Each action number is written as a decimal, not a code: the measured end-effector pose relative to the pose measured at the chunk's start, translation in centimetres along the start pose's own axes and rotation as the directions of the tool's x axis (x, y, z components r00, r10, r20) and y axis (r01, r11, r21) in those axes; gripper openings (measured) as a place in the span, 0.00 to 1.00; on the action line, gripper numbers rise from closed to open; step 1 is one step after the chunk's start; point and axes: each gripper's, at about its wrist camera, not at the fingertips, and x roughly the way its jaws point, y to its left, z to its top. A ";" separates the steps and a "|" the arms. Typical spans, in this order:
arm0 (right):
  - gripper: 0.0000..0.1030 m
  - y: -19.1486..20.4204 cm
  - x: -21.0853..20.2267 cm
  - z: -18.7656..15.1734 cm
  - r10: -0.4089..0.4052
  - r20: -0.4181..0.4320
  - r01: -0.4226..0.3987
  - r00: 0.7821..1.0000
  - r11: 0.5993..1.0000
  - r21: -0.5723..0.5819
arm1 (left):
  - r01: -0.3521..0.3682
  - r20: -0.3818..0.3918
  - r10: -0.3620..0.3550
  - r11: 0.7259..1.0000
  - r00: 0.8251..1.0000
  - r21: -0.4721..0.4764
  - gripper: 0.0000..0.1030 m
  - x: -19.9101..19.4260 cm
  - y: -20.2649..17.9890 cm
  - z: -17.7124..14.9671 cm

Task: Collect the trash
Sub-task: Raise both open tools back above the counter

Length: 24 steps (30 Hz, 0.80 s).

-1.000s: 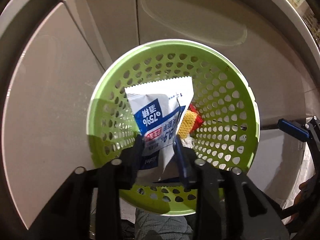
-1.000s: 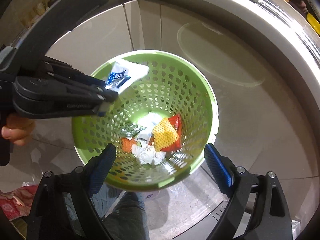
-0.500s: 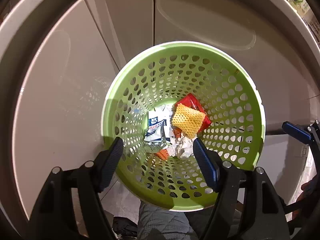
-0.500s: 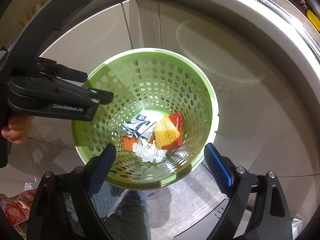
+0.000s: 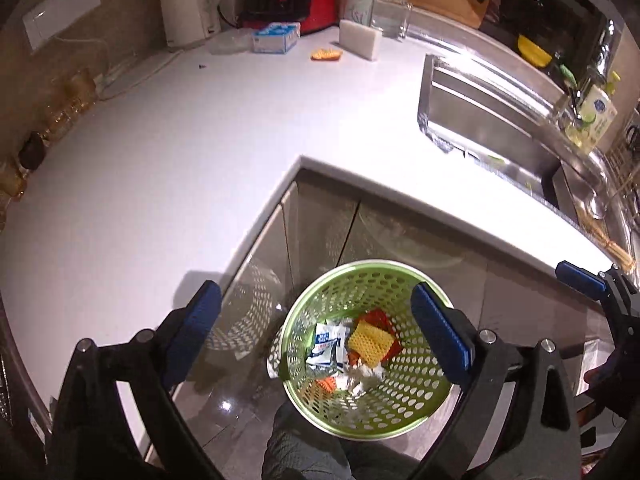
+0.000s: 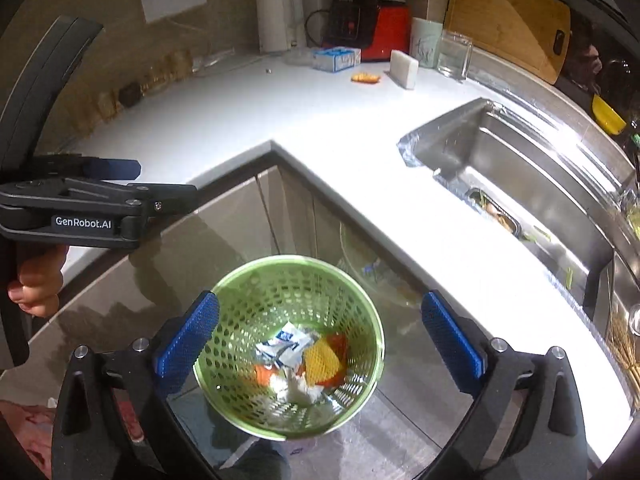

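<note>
A green perforated basket (image 5: 416,396) (image 6: 240,308) stands on the floor below the counter corner. In it lie a white-and-blue wipe packet (image 5: 326,346) (image 6: 286,346), a yellow foam net (image 5: 370,342) (image 6: 322,360), a red wrapper (image 5: 378,316), crumpled white paper (image 5: 360,376) and an orange scrap (image 5: 326,384). My left gripper (image 5: 320,332) is open and empty, high above the basket; it also shows at the left of the right wrist view (image 6: 120,184). My right gripper (image 6: 320,340) is open and empty above the basket. An orange snack piece (image 5: 326,54) (image 6: 365,77) lies on the counter far back.
A white L-shaped counter (image 5: 180,152) surrounds the basket, with grey cabinet doors (image 5: 320,232) below. A steel sink (image 6: 520,168) is at the right. At the back stand a red appliance (image 5: 296,0), a blue box (image 5: 276,38), a white block (image 5: 360,38) and a glass (image 5: 390,16).
My left gripper opened and dropped the wipe packet into the basket. Both grippers then rose and tilted up, bringing the counter and sink into view.
</note>
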 end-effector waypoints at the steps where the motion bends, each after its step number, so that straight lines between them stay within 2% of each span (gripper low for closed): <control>1: 0.97 -0.2 0.2 1.0 0.008 0.014 -0.008 1.000 1.000 0.004 | 0.003 0.016 -0.002 1.000 1.000 -0.014 0.90 -0.3 0.5 1.0; 3: 0.97 -0.7 0.5 3.1 0.013 0.038 -0.014 0.999 1.000 0.014 | 0.006 0.041 -0.005 0.999 0.999 -0.033 0.93 -0.5 1.1 2.8; 5: 0.97 -1.3 1.4 5.3 -0.015 0.049 0.014 0.999 1.000 0.021 | 0.000 0.070 0.004 0.999 0.998 -0.051 0.93 -0.6 2.2 4.9; 8: 0.97 -2.6 3.5 8.9 -0.038 0.066 0.036 0.997 0.999 0.037 | 0.007 0.091 0.000 0.998 0.996 -0.070 0.93 1.0 4.0 7.8; 18: 0.97 -7.9 12.3 20.3 -0.104 0.070 0.094 0.992 0.987 0.132 | 0.051 0.121 -0.046 0.998 0.992 -0.043 0.93 9.9 6.3 20.2; 24: 0.97 -10.9 18.0 24.7 -0.131 0.050 0.121 0.990 0.978 0.173 | 0.106 0.095 -0.105 0.994 0.990 -0.006 0.93 16.9 7.2 25.3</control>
